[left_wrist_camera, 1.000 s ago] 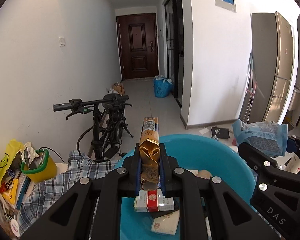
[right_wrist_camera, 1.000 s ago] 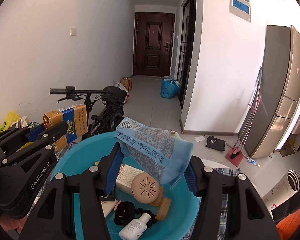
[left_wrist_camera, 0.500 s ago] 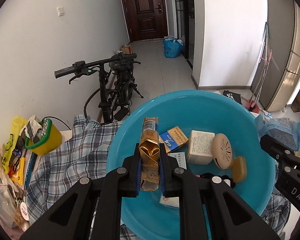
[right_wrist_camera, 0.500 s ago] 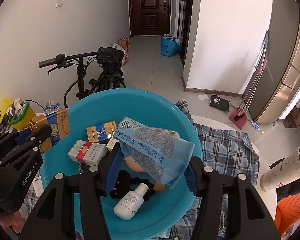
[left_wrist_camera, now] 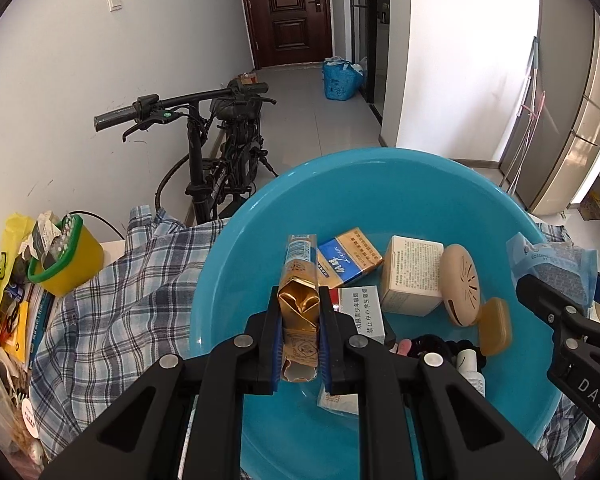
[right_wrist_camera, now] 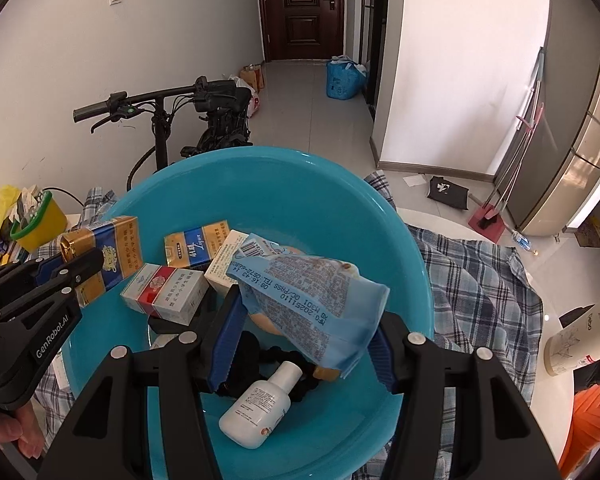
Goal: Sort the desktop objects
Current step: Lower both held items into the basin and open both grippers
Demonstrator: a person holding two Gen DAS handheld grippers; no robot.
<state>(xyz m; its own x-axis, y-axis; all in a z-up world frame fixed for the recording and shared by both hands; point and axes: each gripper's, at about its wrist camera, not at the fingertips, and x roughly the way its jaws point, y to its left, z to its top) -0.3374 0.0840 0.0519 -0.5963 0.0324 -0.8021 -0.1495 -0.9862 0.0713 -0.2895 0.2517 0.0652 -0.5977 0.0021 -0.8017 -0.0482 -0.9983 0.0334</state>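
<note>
A blue plastic basin [left_wrist_camera: 260, 248] [right_wrist_camera: 284, 184] sits on a checked cloth and holds several small boxes, a white bottle [right_wrist_camera: 260, 408], a tan round case [left_wrist_camera: 460, 284] and black hair ties. My left gripper [left_wrist_camera: 300, 312] is shut on a gold and blue cigarette pack [left_wrist_camera: 300, 300], held over the basin's left part; the pack also shows in the right wrist view [right_wrist_camera: 108, 252]. My right gripper [right_wrist_camera: 304, 320] is shut on a light blue snack packet [right_wrist_camera: 312, 292], held above the basin's middle; the packet shows at the right edge of the left wrist view [left_wrist_camera: 556, 264].
A yellow cup with a green rim [left_wrist_camera: 66, 256] and cluttered bags stand at the left of the checked cloth [left_wrist_camera: 112, 300]. A bicycle [left_wrist_camera: 220, 148] stands beyond the table. A paper cup [right_wrist_camera: 580, 336] lies at the right. A fridge [right_wrist_camera: 572, 120] stands further right.
Both grippers have tilted down and come over the basin with their loads. The basin's contents, partly hidden a second ago, are in full view.
</note>
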